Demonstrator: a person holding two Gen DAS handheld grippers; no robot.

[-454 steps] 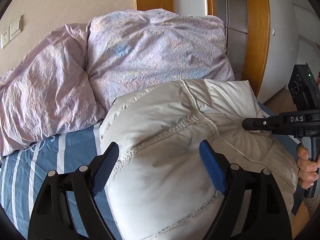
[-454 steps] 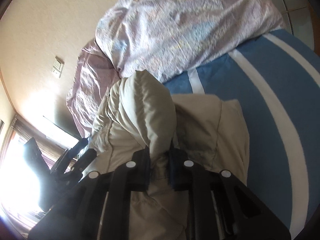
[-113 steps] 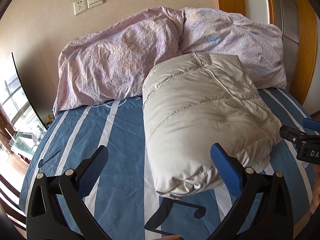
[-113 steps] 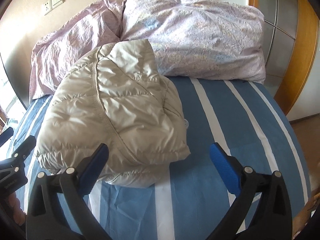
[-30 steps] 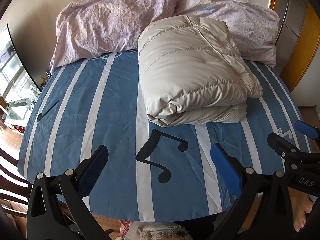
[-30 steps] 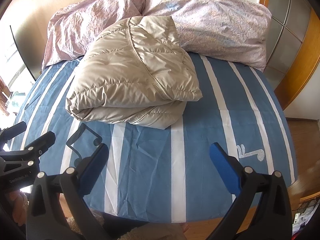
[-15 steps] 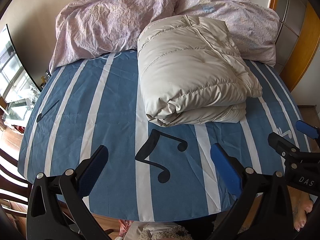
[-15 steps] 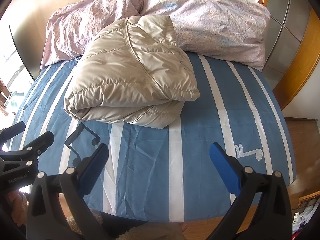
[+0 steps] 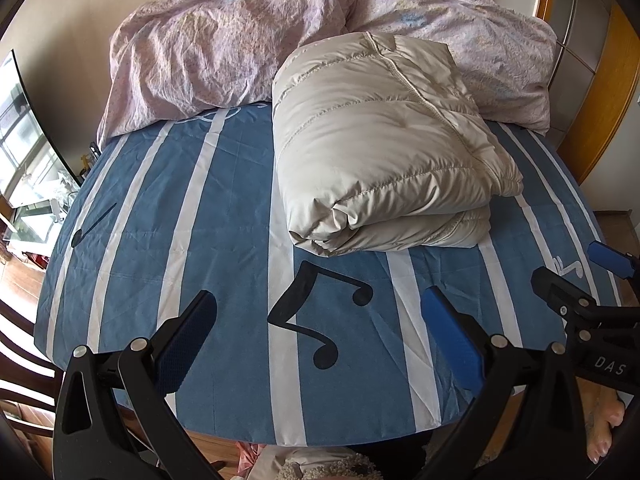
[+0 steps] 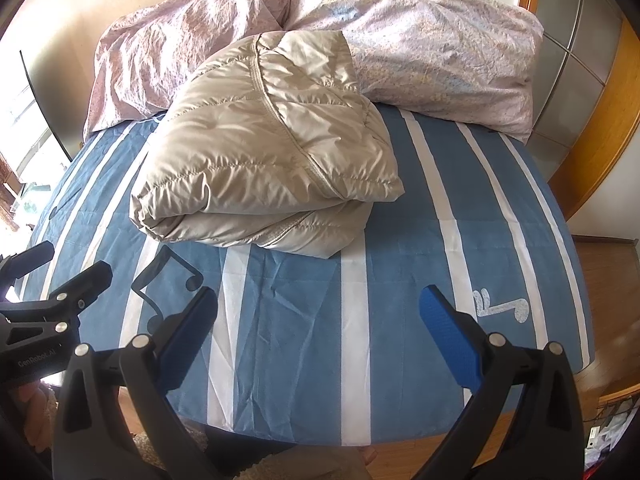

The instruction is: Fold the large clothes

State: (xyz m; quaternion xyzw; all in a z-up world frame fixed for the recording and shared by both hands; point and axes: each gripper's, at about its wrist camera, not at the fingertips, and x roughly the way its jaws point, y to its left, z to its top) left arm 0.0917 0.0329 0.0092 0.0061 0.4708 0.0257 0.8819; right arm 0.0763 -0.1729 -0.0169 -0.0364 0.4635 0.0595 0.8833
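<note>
Over on the left, the left gripper (image 9: pixel 318 332) hangs over the near edge of the bed (image 9: pixel 224 208) with its blue pads spread wide and nothing between them. Past it there's a black music note (image 9: pixel 320 316) printed on the blue-and-white striped sheet. Further back, a bit right of centre, the beige puffer jacket (image 9: pixel 384 148) sits folded into a thick bundle, its far end leaning against the crumpled pink duvet (image 9: pixel 224 40) at the head of the bed. On the right side, the right gripper (image 10: pixel 318 332) is also wide open and empty, well apart from the jacket.
</note>
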